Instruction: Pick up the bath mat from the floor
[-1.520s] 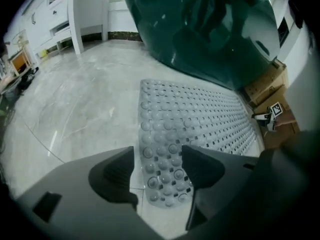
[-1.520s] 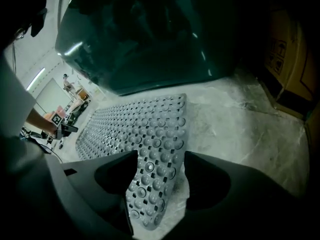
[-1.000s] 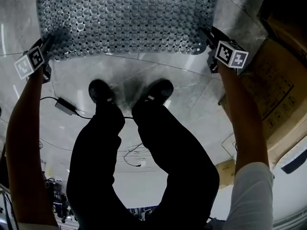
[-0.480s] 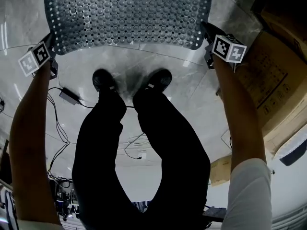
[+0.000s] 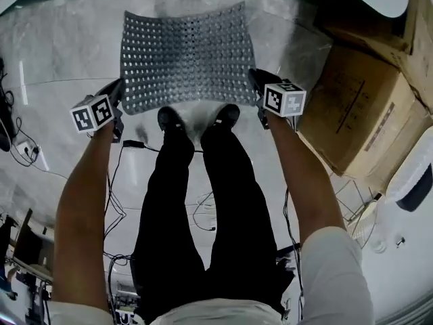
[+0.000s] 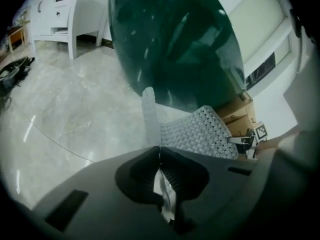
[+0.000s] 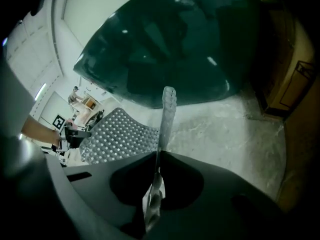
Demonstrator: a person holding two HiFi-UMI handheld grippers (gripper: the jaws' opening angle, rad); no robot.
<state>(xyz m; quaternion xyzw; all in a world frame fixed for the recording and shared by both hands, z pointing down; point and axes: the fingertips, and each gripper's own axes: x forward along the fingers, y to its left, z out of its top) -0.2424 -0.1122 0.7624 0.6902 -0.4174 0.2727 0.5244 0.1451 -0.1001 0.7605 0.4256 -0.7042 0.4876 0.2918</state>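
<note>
The bath mat (image 5: 186, 56) is a grey, see-through sheet full of small round holes. In the head view it hangs stretched between my two grippers, above the marble floor and in front of the person's shoes. My left gripper (image 5: 116, 95) is shut on the mat's near left corner; the left gripper view shows the mat's edge (image 6: 150, 119) pinched between the closed jaws. My right gripper (image 5: 259, 83) is shut on the near right corner, and the mat's edge (image 7: 166, 119) rises from its closed jaws in the right gripper view.
Cardboard boxes (image 5: 352, 114) stand to the right. Cables and a power adapter (image 5: 133, 143) lie on the floor near the person's feet. A large dark round object (image 6: 175, 39) stands beyond the mat. White cabinets (image 6: 60, 14) are at the far left.
Both grippers have closed on the mat's near corners and lifted it. The head camera has risen, so the mat and floor look smaller and farther away.
</note>
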